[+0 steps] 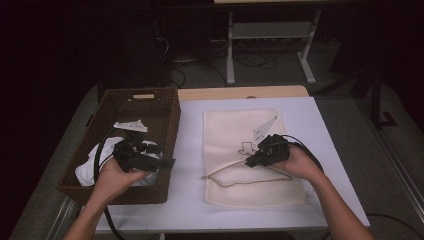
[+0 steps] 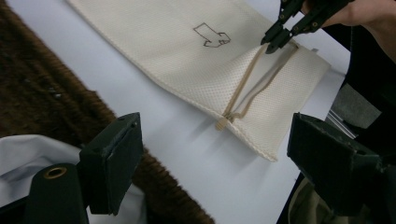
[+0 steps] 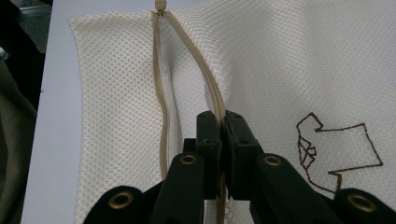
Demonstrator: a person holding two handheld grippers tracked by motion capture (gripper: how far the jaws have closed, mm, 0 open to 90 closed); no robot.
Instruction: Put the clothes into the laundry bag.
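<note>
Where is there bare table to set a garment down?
Free: the white strip between the wicker basket and the mesh bag, and the front edge below the bag. Crowded: the basket, under the left gripper; the right gripper pinches the bag's zipper edge.

A: The mesh bag [image 1: 240, 150] is cream with a fine honeycomb weave, its zipper [image 3: 163, 121] tan, and a brown outline of a shirt [image 3: 338, 151] stitched on it.

B: And the basket [image 1: 167, 125]?

A: Dark brown wicker, white cloth [image 1: 90, 167] inside. The table [image 1: 192, 150] is pale lavender-white. Both grippers [image 1: 252, 161] [image 1: 167, 163] are black with brass rivets.
</note>
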